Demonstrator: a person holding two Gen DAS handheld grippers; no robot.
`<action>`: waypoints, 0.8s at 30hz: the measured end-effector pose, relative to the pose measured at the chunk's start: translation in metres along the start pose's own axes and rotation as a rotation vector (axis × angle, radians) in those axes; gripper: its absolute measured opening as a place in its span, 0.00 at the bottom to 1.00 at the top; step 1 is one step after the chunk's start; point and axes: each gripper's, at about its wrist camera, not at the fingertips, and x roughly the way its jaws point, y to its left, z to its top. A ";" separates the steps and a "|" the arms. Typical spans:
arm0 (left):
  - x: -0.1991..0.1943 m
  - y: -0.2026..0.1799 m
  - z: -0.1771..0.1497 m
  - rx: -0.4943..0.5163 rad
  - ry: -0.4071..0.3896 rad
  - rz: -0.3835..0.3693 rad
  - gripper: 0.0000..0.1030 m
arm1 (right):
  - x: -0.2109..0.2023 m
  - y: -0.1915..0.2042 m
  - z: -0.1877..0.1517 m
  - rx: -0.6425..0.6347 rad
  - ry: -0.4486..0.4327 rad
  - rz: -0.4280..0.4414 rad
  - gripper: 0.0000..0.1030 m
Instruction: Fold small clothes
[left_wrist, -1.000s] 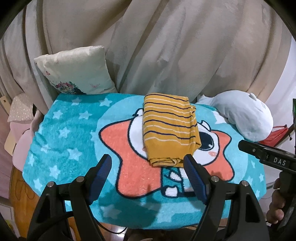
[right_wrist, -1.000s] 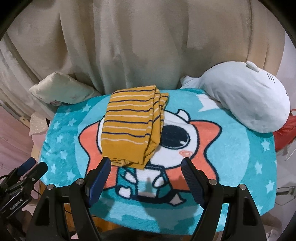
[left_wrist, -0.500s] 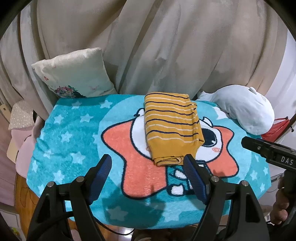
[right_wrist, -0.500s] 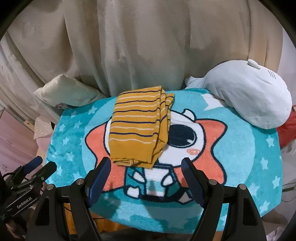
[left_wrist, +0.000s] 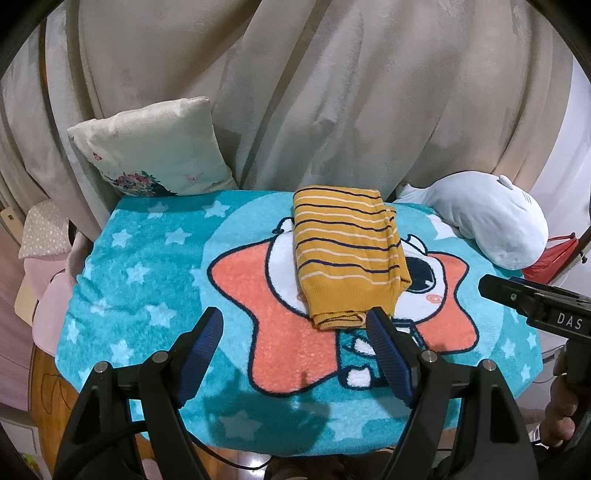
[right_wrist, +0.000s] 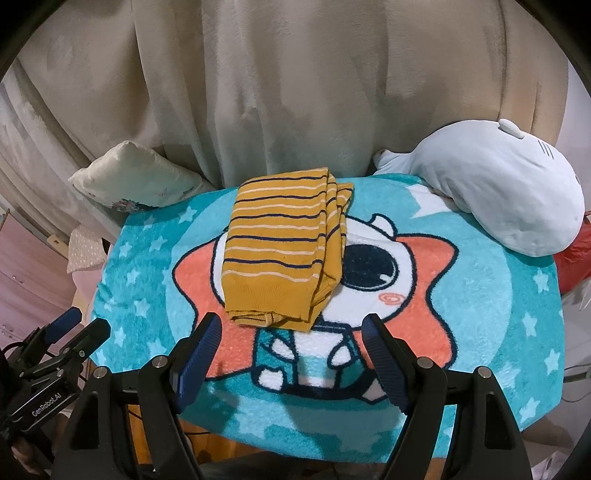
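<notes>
- Lying folded into a narrow, layered strip: the mustard striped garment (left_wrist: 347, 254), long axis running away from the cameras, on the middle of the teal cartoon rug (left_wrist: 147, 266), over the white face of the printed character; plain ribbed hem nearest, one end at the far rug edge by the beige curtain (left_wrist: 295, 92).
- Hovering short of the near hem, touching nothing: left gripper (left_wrist: 293, 354), jaws spread wide and released; right gripper (right_wrist: 291, 354) likewise wide apart, gripping nothing.
- Judging by the shape, probably one fold left: near hem over to the far end, halving the strip.
- Lowering both claws to the near hem, one toward each corner, and pinching every layer at once, not just the top one; stepped edges along the garment's right side (right_wrist: 334, 236) look ready to slide apart.
- Lifting only enough to clear the pile, carrying the hem straight back, keeping both corners level so the stripes stay square.
- Laying the hem down flush with the far edge, releasing, then pressing flat.
- Watching for snagging in the shaggy pile and dragging the whole bundle toward the white plush toy (left_wrist: 487, 218) or floral cushion (left_wrist: 155, 155).
- Keeping the two grippers apart during the carry.
</notes>
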 end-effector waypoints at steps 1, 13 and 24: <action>-0.001 0.000 -0.001 -0.003 0.000 0.000 0.77 | 0.000 0.001 0.000 0.000 0.001 0.000 0.80; -0.003 0.003 -0.005 -0.011 0.002 0.010 0.77 | 0.000 0.002 -0.003 -0.003 0.001 0.003 0.80; -0.004 0.003 -0.006 -0.014 0.002 0.010 0.77 | 0.000 0.001 -0.001 -0.010 0.002 0.006 0.80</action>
